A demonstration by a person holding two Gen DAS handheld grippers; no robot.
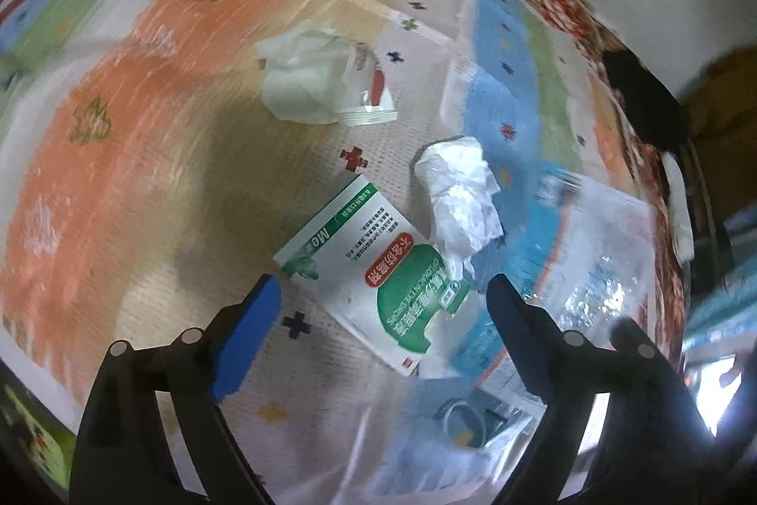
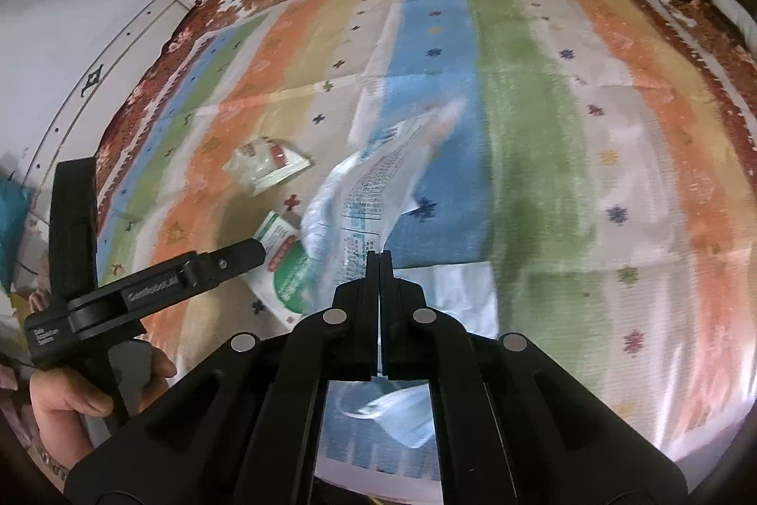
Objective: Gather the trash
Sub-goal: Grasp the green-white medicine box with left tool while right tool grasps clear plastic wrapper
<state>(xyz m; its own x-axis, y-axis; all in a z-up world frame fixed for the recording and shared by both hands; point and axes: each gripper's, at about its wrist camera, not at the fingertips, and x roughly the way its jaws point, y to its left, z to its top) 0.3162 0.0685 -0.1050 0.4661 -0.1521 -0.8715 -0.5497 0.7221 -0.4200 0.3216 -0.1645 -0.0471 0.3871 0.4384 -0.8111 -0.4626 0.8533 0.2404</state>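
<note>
Right gripper (image 2: pixel 379 253) is clamped on the clear bag (image 2: pixel 364 192). Left gripper (image 1: pixel 383 292) hangs spread above the green box (image 1: pixel 374 278); just beyond the box lies crumpled plastic (image 1: pixel 461 192), farther a tissue (image 1: pixel 303 79) with wrapper (image 1: pixel 371 98)

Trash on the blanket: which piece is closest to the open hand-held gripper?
The green-and-white box, lying flat between the left hand-held gripper fingers. The crumpled white tissue and the tissue-and-wrapper pile lie farther off.

Left gripper (image 1: pixel 383 292) jaws spread — green-white box (image 1: pixel 374 273) between, crumpled tissue (image 1: pixel 459 192) beyond
</note>
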